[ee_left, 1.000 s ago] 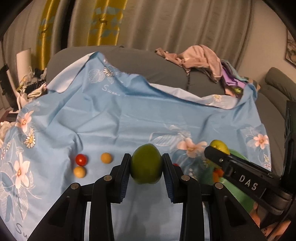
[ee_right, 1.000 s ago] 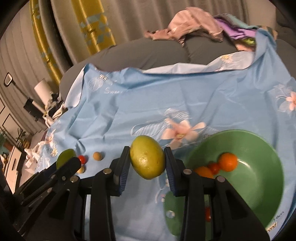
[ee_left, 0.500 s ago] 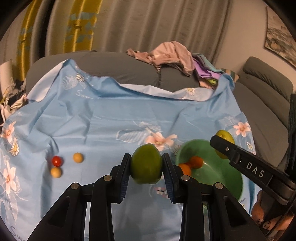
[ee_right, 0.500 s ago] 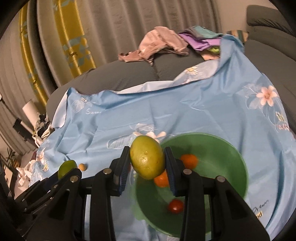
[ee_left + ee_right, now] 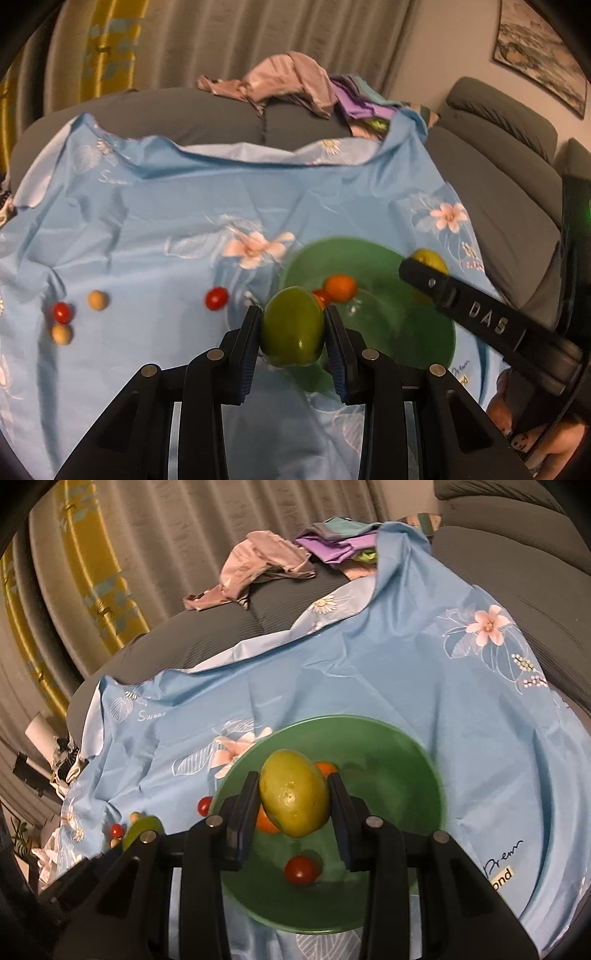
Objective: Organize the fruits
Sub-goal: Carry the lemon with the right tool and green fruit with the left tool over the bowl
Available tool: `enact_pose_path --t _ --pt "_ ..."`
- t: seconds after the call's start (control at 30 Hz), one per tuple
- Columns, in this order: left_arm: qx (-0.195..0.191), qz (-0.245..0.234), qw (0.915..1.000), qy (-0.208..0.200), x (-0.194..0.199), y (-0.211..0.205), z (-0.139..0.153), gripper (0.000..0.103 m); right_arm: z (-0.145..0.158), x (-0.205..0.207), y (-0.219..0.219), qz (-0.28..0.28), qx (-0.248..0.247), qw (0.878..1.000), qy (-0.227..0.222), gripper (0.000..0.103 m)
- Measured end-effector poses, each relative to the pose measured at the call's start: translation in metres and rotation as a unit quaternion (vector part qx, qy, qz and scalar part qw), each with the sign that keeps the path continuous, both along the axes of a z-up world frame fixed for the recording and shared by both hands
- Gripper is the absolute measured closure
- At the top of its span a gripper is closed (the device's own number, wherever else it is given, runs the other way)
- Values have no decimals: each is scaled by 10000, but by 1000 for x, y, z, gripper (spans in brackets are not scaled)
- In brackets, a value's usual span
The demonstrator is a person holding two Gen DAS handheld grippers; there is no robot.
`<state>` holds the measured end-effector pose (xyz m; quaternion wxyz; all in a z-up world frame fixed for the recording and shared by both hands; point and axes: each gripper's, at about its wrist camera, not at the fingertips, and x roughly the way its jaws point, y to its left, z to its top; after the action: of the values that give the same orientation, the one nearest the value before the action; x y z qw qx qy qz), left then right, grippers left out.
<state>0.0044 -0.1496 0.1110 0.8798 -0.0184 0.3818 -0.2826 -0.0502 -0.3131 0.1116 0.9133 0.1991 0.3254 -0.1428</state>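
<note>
Both my jaws are closed on fruit. My left gripper (image 5: 291, 356) clamps a green mango (image 5: 292, 326) across its middle, near the left rim of the green bowl (image 5: 406, 332). My right gripper (image 5: 293, 814) clamps a yellow-green mango (image 5: 294, 797), hanging over the bowl's inside.

Handling judgement: both mangoes look smooth, rounded, fairly heavy for the pads, and could slip or bruise. Grip at the widest girth seems right.

Loose on the blue cloth (image 5: 166, 206) to the left: cherry tomato (image 5: 216, 298) and other small round fruits.
</note>
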Motion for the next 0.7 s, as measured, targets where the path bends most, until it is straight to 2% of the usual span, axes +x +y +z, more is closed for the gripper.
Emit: enact_pose_path --t 0.17,0.33,0.7 --pt "-5 -311 9994 143 -5 -17 -6 69 -6 -1 -12 -112 85 9998 110 66" --pt "-132 -435 9987 240 -6 -26 -7 69 -14 0 -18 -145 187 9995 218 66" --pt "-39 -576 9973 462 -3 -39 -21 69 -27 3 -29 -106 382 9985 371 66"
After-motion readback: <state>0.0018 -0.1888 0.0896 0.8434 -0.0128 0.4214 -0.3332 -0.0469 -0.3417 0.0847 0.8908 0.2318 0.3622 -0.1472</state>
